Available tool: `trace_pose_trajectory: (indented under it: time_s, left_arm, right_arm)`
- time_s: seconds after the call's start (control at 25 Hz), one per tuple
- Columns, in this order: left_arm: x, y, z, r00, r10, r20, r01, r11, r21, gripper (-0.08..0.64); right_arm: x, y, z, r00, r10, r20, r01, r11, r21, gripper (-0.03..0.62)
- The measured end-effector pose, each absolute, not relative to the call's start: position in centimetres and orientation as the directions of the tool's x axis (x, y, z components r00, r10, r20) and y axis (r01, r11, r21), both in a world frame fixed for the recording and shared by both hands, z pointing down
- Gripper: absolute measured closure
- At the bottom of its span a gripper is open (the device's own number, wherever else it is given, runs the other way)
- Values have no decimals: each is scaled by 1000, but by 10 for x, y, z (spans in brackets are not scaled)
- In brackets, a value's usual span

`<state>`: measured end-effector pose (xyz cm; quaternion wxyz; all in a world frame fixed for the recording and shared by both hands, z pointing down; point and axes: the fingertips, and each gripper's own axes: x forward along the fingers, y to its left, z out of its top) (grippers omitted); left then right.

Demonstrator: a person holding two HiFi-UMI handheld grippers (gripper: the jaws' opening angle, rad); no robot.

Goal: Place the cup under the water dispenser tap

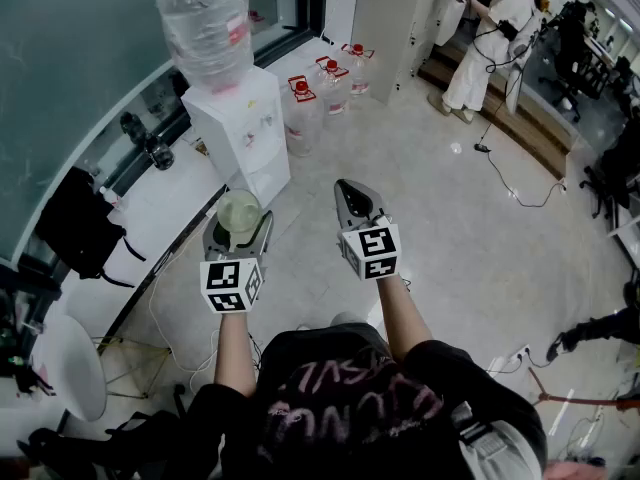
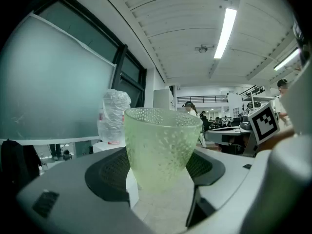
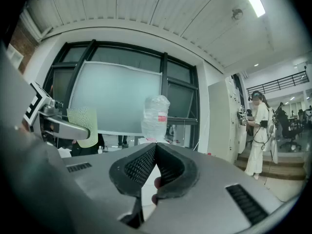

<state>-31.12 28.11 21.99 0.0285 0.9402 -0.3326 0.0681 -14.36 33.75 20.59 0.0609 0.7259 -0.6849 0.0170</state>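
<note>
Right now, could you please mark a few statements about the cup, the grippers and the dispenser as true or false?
1. The left gripper holds the green cup upright. True.
2. A large bottle sits on top of the water dispenser. True.
3. The cup stands under the dispenser's tap. False: it is held in the air, short of the dispenser.
4. The right gripper grips a bottle. False: its jaws are shut on nothing.
</note>
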Motion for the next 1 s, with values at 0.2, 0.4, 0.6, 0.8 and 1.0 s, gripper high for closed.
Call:
trace_pose_trajectory:
  time_s: [0.2,0.4,0.6,0.8,1.0]
  left_arm:
    - [-310,284,224,770,-619,153,-627,-779,9,201]
    - [-311,284,227,772,-615,161,-625,-781,11,201]
    - [-314,283,229,775,-610,165,-620,-784,14,201]
    - [-316,281,236,778,-605,170,-617,-787,27,200]
    - [-315,272,241,779,-603,174,-616,-787,28,201]
  right_arm:
    - [-138,341,209,68,-991,114,-996,-60,69,578]
    - [-140,342,210,67,-991,116,-995,-58,76,578]
    - [-144,341,210,66,-991,119,-994,-55,93,578]
    - [-145,340,216,79,-989,128,-993,-67,99,578]
    - [-140,332,219,90,-988,129,-992,-77,98,578]
